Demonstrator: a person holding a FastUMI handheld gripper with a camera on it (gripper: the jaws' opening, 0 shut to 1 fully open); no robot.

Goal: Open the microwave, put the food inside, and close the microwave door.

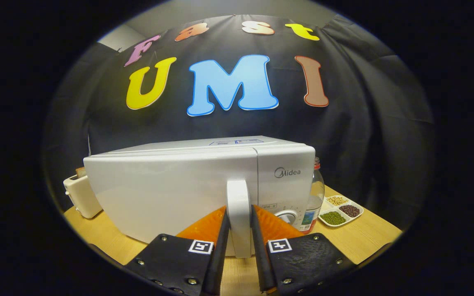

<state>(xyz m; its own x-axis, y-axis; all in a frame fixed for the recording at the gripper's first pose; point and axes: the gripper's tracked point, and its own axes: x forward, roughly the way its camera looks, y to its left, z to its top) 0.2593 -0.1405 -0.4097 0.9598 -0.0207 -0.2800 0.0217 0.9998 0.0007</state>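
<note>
A white microwave [171,185] stands on the wooden table [368,238], its door closed. Its upright white door handle [238,201] runs down between my two fingers. My gripper [239,222] is shut on that handle, one finger pressing each side. The control panel with a round knob [288,216] sits just right of the handle.
A white toaster [80,195] stands left of the microwave. Right of it is a clear jar with a red lid [315,193], and beyond that a white divided dish of beans [341,210]. Black cloth forms the wall behind.
</note>
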